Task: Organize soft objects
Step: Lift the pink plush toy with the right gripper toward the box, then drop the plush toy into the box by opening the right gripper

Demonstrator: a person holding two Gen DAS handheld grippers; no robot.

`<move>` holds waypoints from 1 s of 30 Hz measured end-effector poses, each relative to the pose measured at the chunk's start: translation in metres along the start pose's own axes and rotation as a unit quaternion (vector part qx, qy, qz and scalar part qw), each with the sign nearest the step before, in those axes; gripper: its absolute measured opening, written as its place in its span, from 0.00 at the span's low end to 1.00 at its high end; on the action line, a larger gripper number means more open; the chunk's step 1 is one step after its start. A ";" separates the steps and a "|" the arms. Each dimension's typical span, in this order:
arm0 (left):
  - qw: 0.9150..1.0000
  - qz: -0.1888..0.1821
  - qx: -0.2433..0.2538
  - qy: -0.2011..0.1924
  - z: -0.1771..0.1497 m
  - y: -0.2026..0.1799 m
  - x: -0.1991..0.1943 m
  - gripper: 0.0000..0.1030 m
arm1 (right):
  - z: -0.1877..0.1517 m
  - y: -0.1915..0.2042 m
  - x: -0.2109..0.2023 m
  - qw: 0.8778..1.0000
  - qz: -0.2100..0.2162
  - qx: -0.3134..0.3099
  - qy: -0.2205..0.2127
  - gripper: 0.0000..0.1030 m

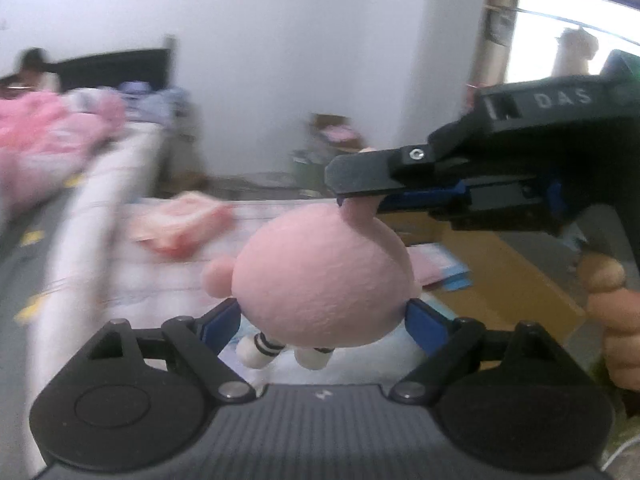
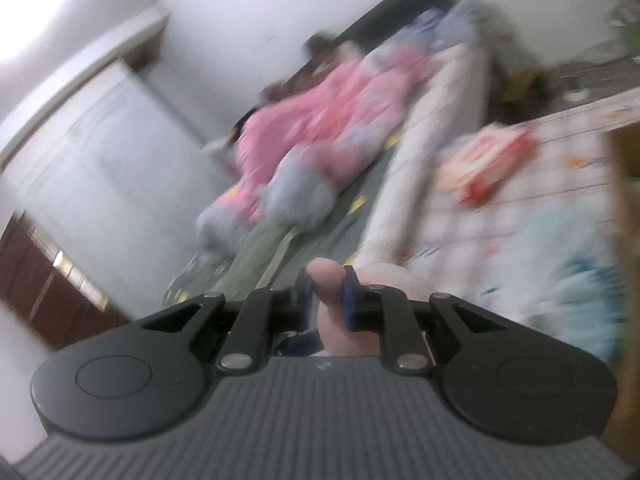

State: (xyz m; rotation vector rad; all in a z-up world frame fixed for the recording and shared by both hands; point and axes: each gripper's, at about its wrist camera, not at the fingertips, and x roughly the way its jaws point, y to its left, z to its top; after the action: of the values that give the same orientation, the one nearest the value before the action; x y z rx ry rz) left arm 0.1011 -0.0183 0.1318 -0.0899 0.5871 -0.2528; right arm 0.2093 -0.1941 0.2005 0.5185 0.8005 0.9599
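Note:
A round pink plush toy point(image 1: 320, 276) with white legs hangs in mid-air above a checked sheet point(image 1: 160, 280). My left gripper point(image 1: 324, 312) stands wide, its blue pads point(image 1: 222, 320) lying against the toy's two sides low down, their tips hidden behind its body. My right gripper point(image 1: 340, 196) reaches in from the right and is shut on the toy's ear point(image 1: 358, 210). In the right wrist view that pink ear point(image 2: 325, 276) sits pinched between the blue pads point(image 2: 351, 300) of the right gripper point(image 2: 326, 284). A hand point(image 1: 616, 320) holds the right gripper's handle.
A red and white soft pack point(image 1: 180, 224) point(image 2: 488, 164) lies on the checked sheet. Beyond it a bed bears a pink quilt point(image 2: 320, 120) and blurred bedding. A cardboard box point(image 1: 500, 264) stands at the right. A pale plush point(image 1: 574, 52) sits by the window.

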 end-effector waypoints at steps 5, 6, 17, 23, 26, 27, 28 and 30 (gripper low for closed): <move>0.997 -0.060 -0.005 0.040 0.021 -0.042 0.063 0.88 | 0.025 -0.066 -0.070 0.993 -0.076 0.049 -0.071 0.13; 0.997 -0.061 -0.006 0.047 0.022 -0.047 0.070 0.88 | 0.030 -0.080 -0.085 0.990 -0.098 0.057 -0.087 0.13; 0.996 -0.030 -0.051 0.072 -0.009 0.002 0.074 0.88 | 0.049 -0.206 -0.126 0.933 -0.313 0.099 -0.145 0.13; 0.993 -0.006 -0.093 0.079 -0.015 0.035 0.068 0.88 | 0.031 -0.275 -0.044 0.928 -0.351 0.123 -0.038 0.12; 0.992 0.000 -0.099 0.075 -0.016 0.043 0.064 0.88 | 0.025 -0.288 -0.019 0.933 -0.328 0.145 -0.014 0.12; 0.992 0.000 -0.099 0.074 -0.016 0.045 0.061 0.88 | 0.024 -0.287 -0.011 0.935 -0.323 0.145 -0.010 0.12; 0.992 0.001 -0.100 0.074 -0.017 0.046 0.060 0.88 | 0.024 -0.285 -0.005 0.937 -0.319 0.141 -0.008 0.12; 0.992 0.002 -0.102 0.074 -0.018 0.048 0.060 0.88 | 0.025 -0.277 0.000 0.939 -0.318 0.131 -0.005 0.13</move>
State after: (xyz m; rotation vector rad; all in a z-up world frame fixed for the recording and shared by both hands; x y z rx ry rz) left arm 0.1491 0.0126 0.0771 -0.2703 0.7591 -0.1961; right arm 0.3714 -0.3305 0.0206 0.4465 1.0099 0.2524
